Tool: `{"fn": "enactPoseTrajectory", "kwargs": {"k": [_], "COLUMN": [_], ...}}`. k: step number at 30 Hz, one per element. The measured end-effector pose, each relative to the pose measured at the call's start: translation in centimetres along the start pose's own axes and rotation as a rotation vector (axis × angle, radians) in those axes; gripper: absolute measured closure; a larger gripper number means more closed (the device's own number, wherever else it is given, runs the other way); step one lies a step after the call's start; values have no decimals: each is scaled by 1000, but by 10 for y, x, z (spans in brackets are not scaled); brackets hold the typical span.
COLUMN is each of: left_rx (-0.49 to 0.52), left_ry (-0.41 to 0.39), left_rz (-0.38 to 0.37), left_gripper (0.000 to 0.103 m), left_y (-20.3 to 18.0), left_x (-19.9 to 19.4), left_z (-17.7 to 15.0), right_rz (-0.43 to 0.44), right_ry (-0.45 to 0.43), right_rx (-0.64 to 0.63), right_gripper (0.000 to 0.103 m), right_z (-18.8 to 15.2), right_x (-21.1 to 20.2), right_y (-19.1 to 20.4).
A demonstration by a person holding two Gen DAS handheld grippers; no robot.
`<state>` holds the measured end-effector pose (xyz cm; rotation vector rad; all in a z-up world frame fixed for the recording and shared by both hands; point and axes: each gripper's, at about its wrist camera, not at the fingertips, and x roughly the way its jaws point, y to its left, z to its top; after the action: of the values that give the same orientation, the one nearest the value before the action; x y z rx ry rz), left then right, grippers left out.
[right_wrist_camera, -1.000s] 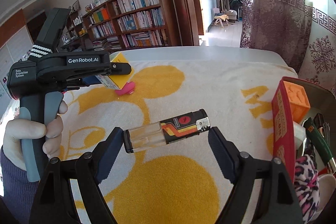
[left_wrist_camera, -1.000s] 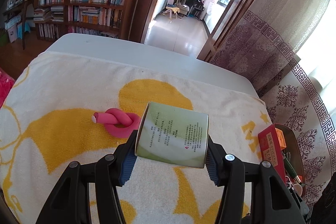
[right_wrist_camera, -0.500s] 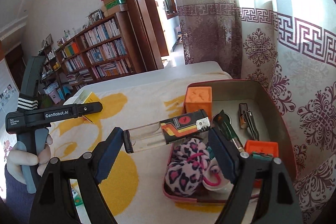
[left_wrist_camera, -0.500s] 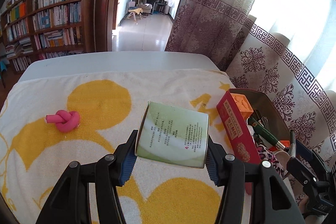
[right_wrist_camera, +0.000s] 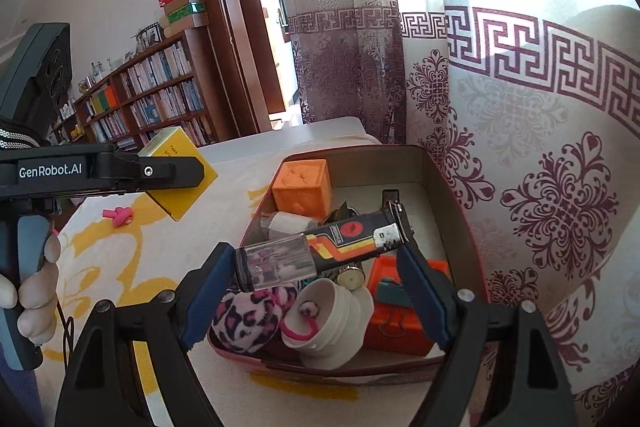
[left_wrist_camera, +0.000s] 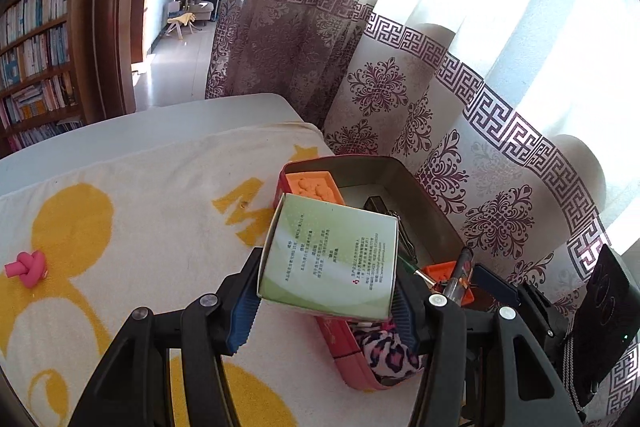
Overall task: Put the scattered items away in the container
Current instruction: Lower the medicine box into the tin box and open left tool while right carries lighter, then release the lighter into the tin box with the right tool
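My left gripper (left_wrist_camera: 324,303) is shut on a green and yellow carton (left_wrist_camera: 330,259) and holds it above the near left edge of the red tin (left_wrist_camera: 380,167). The carton also shows in the right wrist view (right_wrist_camera: 178,173). My right gripper (right_wrist_camera: 316,259) is shut on a lighter (right_wrist_camera: 316,253), black with orange stripes and a clear end, held crosswise above the red tin (right_wrist_camera: 452,187). The tin holds an orange cube (right_wrist_camera: 302,185), a leopard-print scrunchie (right_wrist_camera: 244,319), a white cup (right_wrist_camera: 328,319) and other small things. A pink knotted toy (left_wrist_camera: 28,267) lies on the towel at the left.
A white towel with yellow shapes (left_wrist_camera: 140,207) covers the white table (left_wrist_camera: 120,131). Patterned curtains (left_wrist_camera: 480,127) hang right behind the tin. A bookshelf (right_wrist_camera: 152,99) stands beyond the table's far side.
Both grippers have swung right from the towel to above the tin, each still holding its item. The pink toy has stayed behind at the left.
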<state>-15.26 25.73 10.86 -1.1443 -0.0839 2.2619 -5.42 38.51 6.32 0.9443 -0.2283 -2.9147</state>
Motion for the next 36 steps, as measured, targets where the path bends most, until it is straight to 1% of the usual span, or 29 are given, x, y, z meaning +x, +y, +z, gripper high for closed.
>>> {"fn": "enactPoseTrajectory", "kwargs": {"k": [4,7,8,11,12,19,22,27,32,36], "left_rx": [9,8,9,16,13,-31,-35,-70,-134,-181], "left_ry": [40,93,108,111,111,80,56,33,20,4], "left_rz": [-48,-73,-74,-62,-57,-21,8,43,83,116], "left_gripper": [45,43,41,35,30,29,29,29,29,29], "left_y": [-19,-30,-33,-35,-34,-11,-2,21,52,79], "left_x": [22,39,44,46,46,28,15,-6,-23,-39], "left_z": [8,8,8,5,4,3,1,-7,-15,-21], "right_rz": [-6,-4,-2,1,3,1,-9,5,38,89], "right_ry": [-2,-7,-8,-11,-10,-10,-17,-8,0,8], "right_rx": [-1,24,33,48,51,50,81,120,71,7], "right_gripper": [18,18,18,18,18,17,17,17,17,17], "right_z": [-2,-1,-1,-2,-3,0,4,4,2,1], "right_x": [0,-1,-1,-1,-1,-2,-4,-5,-7,-11], "right_y": [-7,-15,-18,-23,-23,-18,-20,-22,-2,22]}}
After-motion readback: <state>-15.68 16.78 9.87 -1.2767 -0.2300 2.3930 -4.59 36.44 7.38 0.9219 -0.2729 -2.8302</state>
